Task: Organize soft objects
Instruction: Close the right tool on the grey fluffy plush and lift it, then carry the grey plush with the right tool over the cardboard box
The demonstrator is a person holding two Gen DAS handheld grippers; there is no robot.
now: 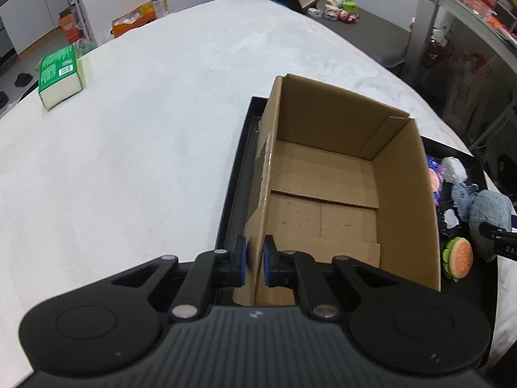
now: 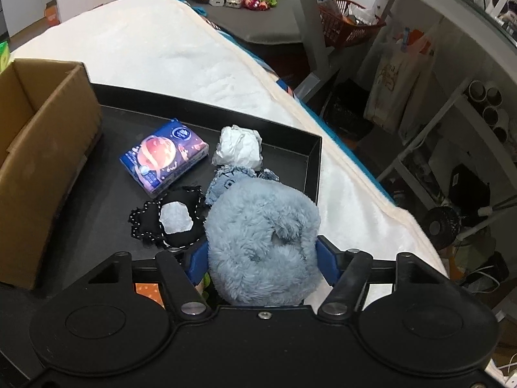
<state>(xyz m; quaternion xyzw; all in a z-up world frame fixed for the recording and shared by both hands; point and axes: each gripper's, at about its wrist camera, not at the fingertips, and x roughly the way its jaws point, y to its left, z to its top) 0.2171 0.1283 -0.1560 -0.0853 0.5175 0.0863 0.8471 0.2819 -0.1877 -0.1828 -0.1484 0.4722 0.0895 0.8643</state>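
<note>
An open, empty cardboard box [image 1: 404, 194] stands at the left end of a black tray [image 1: 239, 168] on a white bed cover. My left gripper [image 1: 255, 258] is shut on the box's near left wall, one blue pad on each side of it. In the right wrist view my right gripper [image 2: 261, 258] is shut on a fluffy blue plush toy [image 2: 261, 242], which fills the gap between the pads. Ahead on the tray [image 2: 290, 148] lie a blue tissue pack [image 2: 164, 158], a crumpled white wad [image 2: 239, 147], a black stitched pouch [image 2: 171, 220] and a denim scrap [image 2: 223, 184].
A burger toy [image 1: 458, 258] lies on the tray near the box's right wall. A green-wrapped pack [image 1: 61, 77] sits far left on the bed cover [image 1: 145, 129]. Shelves, bags and a red basket [image 2: 349, 29] stand beyond the bed's right edge.
</note>
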